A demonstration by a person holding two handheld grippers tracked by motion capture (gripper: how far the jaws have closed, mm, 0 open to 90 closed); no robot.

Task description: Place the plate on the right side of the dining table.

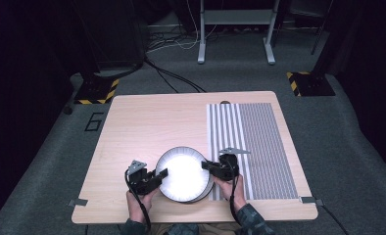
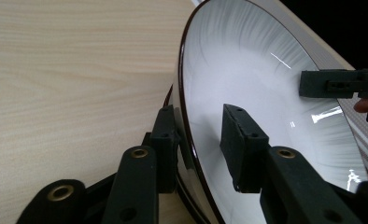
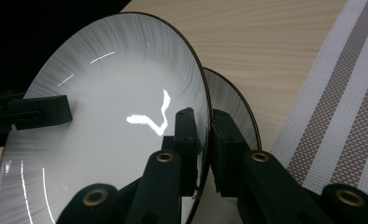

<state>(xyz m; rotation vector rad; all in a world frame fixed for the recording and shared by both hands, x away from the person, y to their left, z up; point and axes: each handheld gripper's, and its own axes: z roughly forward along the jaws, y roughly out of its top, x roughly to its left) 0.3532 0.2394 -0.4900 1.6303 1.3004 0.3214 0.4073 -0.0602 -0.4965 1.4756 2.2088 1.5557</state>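
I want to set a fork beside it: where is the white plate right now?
In the high view, the white plate sits at the table's near edge, centre, between the two tools, its right side just overlapping the striped placemat.

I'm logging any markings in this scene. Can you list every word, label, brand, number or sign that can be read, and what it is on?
None: there is no readable text.
The white plate held by the left gripper and right gripper is unmarked.
The striped placemat carries a woven pattern, no lettering.
The wooden table bears no label.

White dark-rimmed plate [image 1: 183, 174], top of stack, near table edge
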